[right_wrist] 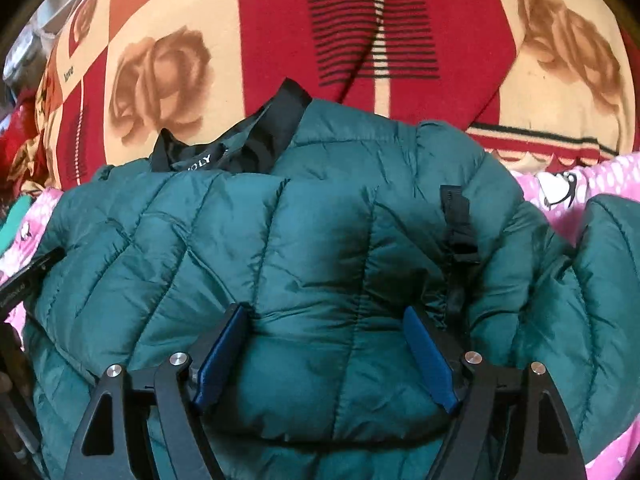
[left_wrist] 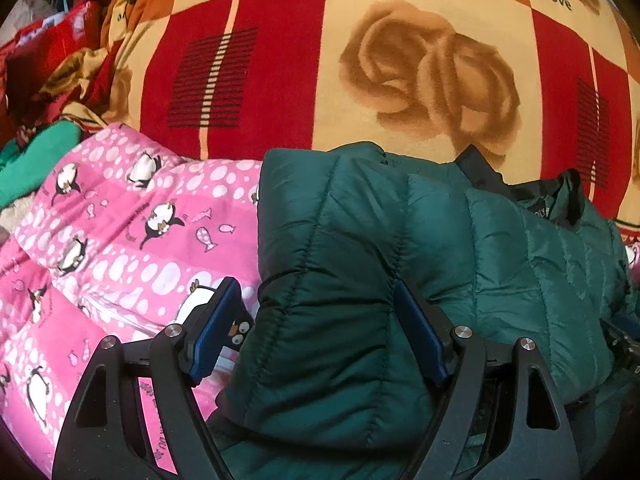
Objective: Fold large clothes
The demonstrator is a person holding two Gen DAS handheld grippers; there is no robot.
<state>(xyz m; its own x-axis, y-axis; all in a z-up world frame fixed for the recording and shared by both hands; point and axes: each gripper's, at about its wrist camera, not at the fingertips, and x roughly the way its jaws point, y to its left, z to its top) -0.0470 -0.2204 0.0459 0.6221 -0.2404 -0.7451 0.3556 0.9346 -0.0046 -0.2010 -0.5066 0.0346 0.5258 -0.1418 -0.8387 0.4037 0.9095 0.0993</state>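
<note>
A dark green quilted puffer jacket (left_wrist: 400,248) lies bunched on the bed, its black collar lining (left_wrist: 532,196) at the far side. My left gripper (left_wrist: 316,300) is open, its blue pads straddling a folded green sleeve or edge, not clamped. In the right wrist view the same jacket (right_wrist: 280,240) fills the middle, collar (right_wrist: 240,148) at the back, a black strap (right_wrist: 460,224) on its right. My right gripper (right_wrist: 324,332) is open, pads either side of a puffed panel. The left gripper's body (right_wrist: 28,276) shows at the left edge.
A pink penguin-print padded garment (left_wrist: 120,232) lies under and left of the jacket, also at the right in the right wrist view (right_wrist: 580,184). A red, cream and orange rose blanket (left_wrist: 400,60) covers the bed. Crumpled red and green clothes (left_wrist: 40,112) pile at far left.
</note>
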